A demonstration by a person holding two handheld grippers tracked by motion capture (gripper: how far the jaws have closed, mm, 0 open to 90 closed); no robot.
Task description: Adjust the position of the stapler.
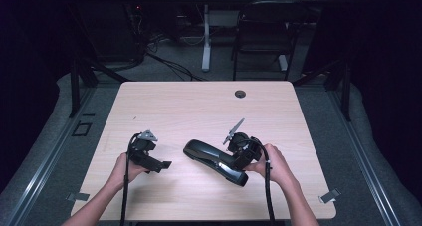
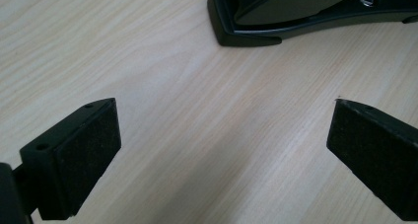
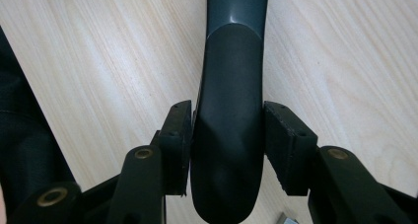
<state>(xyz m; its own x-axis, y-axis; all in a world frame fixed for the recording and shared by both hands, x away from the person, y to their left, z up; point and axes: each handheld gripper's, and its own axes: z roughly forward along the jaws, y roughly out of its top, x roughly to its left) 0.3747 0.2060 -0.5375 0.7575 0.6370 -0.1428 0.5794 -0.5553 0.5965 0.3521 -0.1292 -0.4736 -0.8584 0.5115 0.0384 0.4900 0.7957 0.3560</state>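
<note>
Table (image 1: 199, 101): stapler (image 1: 214, 160) lying near front edge, centre-right, w/ right gripper (image 1: 242, 159) clamped across its rear end; left gripper (image 1: 161, 165) resting on tabletop to stapler's left, apart from it; cable grommet (image 1: 240, 93) at far edge.

The stapler (image 3: 229, 135) is smooth dark plastic, glossy toward its front and matt at the rear grip (slightly rubbery-looking); the bench (image 1: 199, 106) is pale wood-grain laminate, smooth.
</note>
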